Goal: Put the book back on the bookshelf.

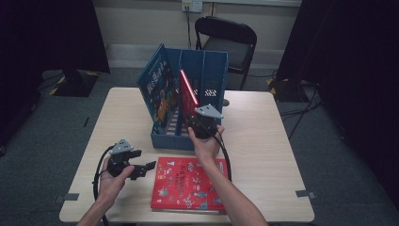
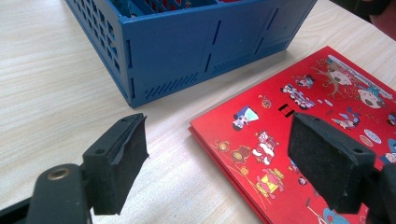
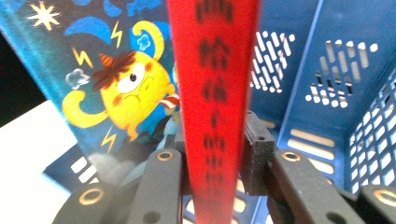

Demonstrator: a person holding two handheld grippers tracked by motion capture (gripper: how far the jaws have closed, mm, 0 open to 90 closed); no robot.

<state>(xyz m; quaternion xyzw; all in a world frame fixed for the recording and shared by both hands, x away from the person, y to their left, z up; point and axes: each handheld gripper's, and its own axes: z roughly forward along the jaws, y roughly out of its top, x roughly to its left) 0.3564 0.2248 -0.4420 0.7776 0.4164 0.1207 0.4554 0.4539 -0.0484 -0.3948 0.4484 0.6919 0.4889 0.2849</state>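
Right gripper view: right tongs (image 3: pixel 215 161) pinch the red book (image 3: pixel 212 93) by its spine, upright inside the blue rack (image 3: pixel 327 60) beside a blue book (image 3: pixel 107 79). Keep it vertical and lower straight down. Left tongs (image 2: pixel 219 158) hang spread above the tabletop (image 2: pixel 46 93), near a flat red book (image 2: pixel 299 121).

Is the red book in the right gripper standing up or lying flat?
Upright. The red book stands on edge over the blue file rack, its spine clamped between the right gripper jaws.
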